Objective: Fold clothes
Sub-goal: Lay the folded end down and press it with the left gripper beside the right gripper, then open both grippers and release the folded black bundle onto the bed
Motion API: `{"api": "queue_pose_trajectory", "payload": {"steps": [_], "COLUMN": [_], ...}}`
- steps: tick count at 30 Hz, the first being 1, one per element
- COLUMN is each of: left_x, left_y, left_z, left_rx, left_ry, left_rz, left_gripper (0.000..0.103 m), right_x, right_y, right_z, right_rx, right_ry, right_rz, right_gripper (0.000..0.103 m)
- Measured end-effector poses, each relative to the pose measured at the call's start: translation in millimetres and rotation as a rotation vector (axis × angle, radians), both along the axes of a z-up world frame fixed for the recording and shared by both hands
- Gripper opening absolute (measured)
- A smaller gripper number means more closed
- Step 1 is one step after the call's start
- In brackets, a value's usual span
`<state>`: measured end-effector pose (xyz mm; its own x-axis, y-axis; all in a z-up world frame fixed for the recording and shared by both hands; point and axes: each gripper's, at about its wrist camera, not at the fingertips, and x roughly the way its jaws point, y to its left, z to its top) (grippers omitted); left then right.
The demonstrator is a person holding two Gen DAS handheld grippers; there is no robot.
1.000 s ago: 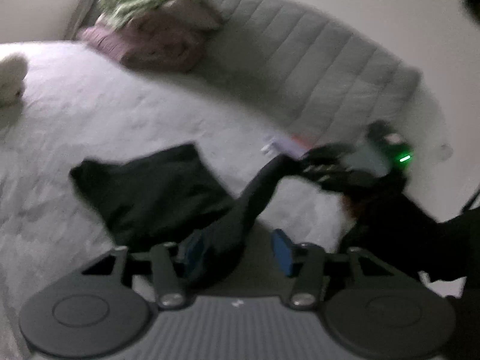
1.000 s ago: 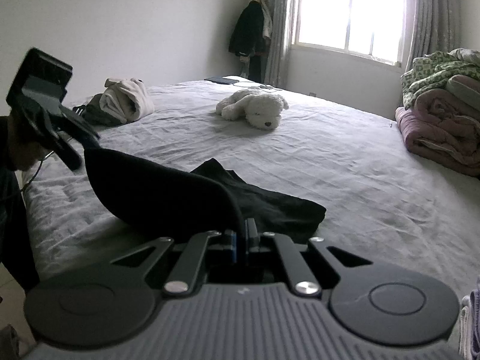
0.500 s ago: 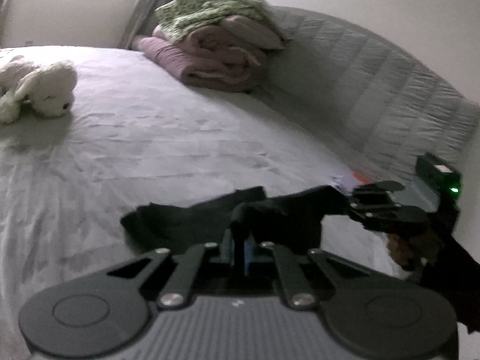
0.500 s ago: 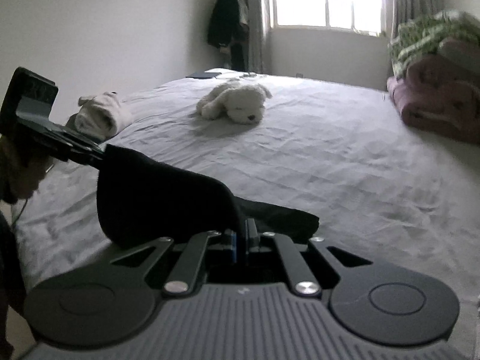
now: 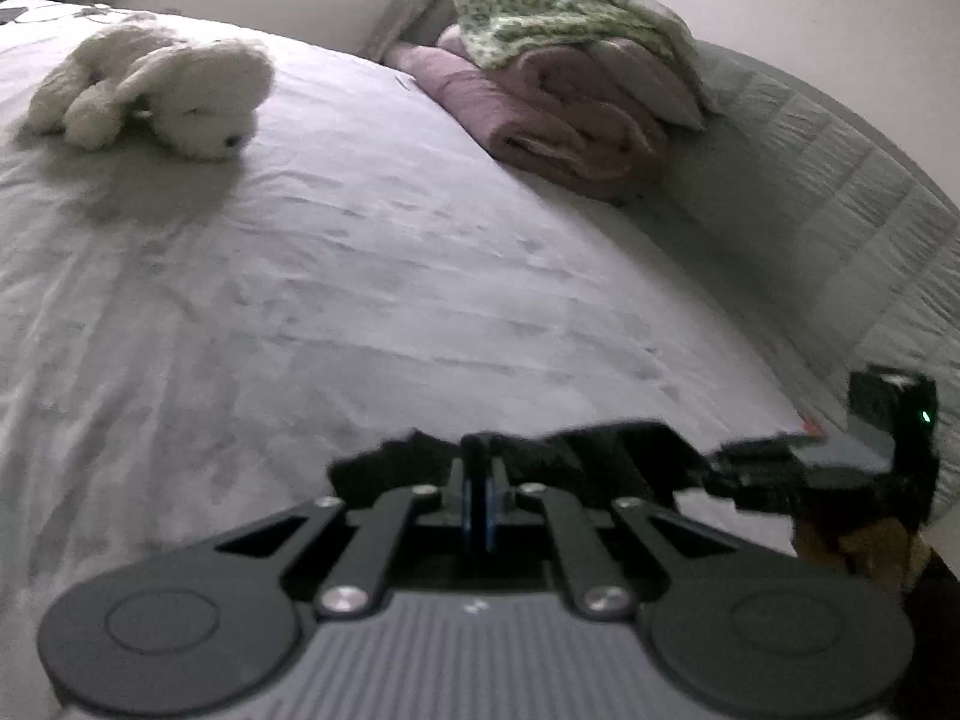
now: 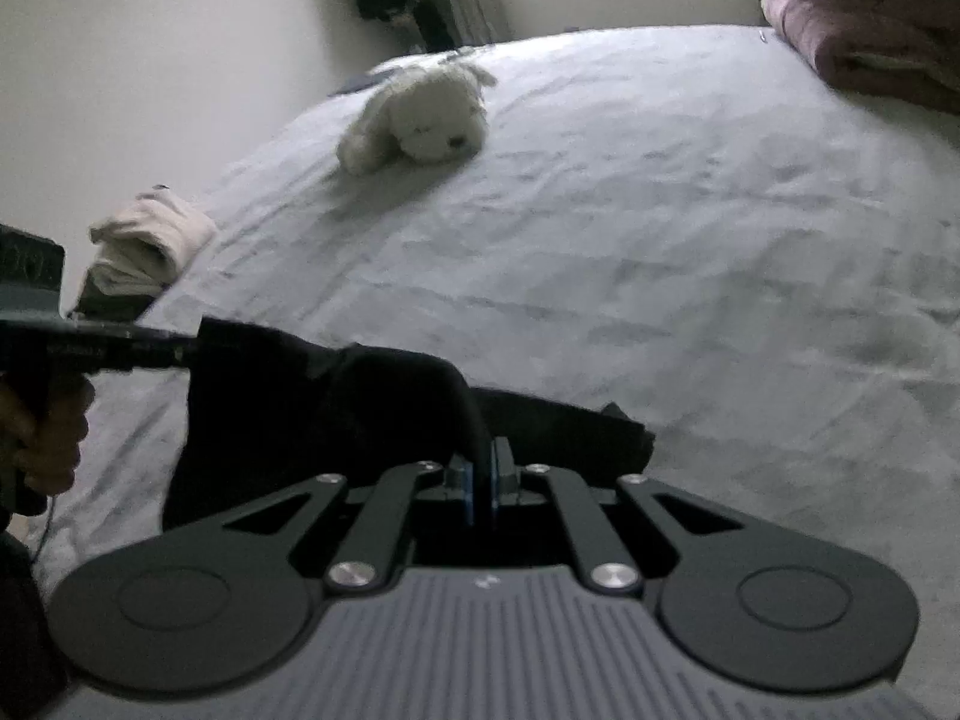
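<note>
Both the left gripper (image 5: 479, 474) and right gripper (image 6: 482, 468) are pinching a black garment (image 6: 312, 402) with closed jaws, at lower centre of each frame, above the bed (image 6: 660, 228).

garment (image 6: 336, 414) on near edge of bed (image 6: 660, 252), strung between both grippers; left gripper (image 6: 180, 351) pinches its left end, right gripper (image 6: 482, 483) pinches its near right edge; rest of it lies flat on the sheet just right of the lifted part; stuffed toy (image 6: 420, 120) further back, mid-bed; rolled clothes (image 6: 147, 243) at bed's left edge; stacked blankets (image 5: 558, 90) far right, against headboard (image 5: 840, 180)
</note>
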<state>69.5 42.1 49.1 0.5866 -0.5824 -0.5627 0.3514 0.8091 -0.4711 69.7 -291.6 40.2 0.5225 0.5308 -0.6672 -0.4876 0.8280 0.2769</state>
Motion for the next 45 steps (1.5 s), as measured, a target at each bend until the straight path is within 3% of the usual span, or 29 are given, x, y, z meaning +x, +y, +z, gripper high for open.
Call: {"api": "queue_pose_trajectory", "payload": {"steps": [4,14,16,18,21,24,27,34,39,42,44,45], "left_x": [5,1,3,5,7,6,5,3,4,2,0,-1], "left_y": [-8,-16,-17,-18,-18,-18,-23,-22,-15,-13,-10,-8], "left_z": [-9,-6,-9,-14,-15,-14,-14,-26,-23,-19,-15,-12], "left_rx": [0.014,0.004,0.02,0.028,0.029,0.024,0.052,0.086,0.062,0.088,0.097,0.083], "left_ry": [-0.014,-0.048,-0.032,-0.026,-0.037,-0.049,-0.066,-0.068,-0.055,-0.081,-0.103,-0.11], "left_rz": [0.012,0.061,0.076,0.088,0.091,0.106,0.119,0.129,0.157,0.18,0.195,0.197], "left_gripper": [0.004,0.004,0.004,0.004,0.004,0.004,0.004,0.005,0.011,0.019,0.031,0.031], "right_x": [3,9,13,17,15,11,10,8,10,7,5,3], "right_y": [-4,-18,-21,-22,-22,-19,-19,-18,-14,-9,-8,-10], "right_z": [-1,3,-2,-9,-7,-3,-6,-6,-9,-5,-4,-3], "right_rx": [0.005,0.139,0.129,0.098,0.104,0.099,0.093,0.093,0.062,0.015,-0.014,-0.018], "right_ry": [0.027,0.111,0.135,0.158,0.153,0.129,0.136,0.126,0.118,0.072,0.05,0.046], "right_rz": [-0.031,-0.16,-0.22,-0.271,-0.265,-0.259,-0.293,-0.336,-0.339,-0.332,-0.338,-0.346], "right_gripper": [0.005,0.005,0.013,0.015,0.018,0.017,0.007,0.006,0.007,0.008,0.01,0.01]}}
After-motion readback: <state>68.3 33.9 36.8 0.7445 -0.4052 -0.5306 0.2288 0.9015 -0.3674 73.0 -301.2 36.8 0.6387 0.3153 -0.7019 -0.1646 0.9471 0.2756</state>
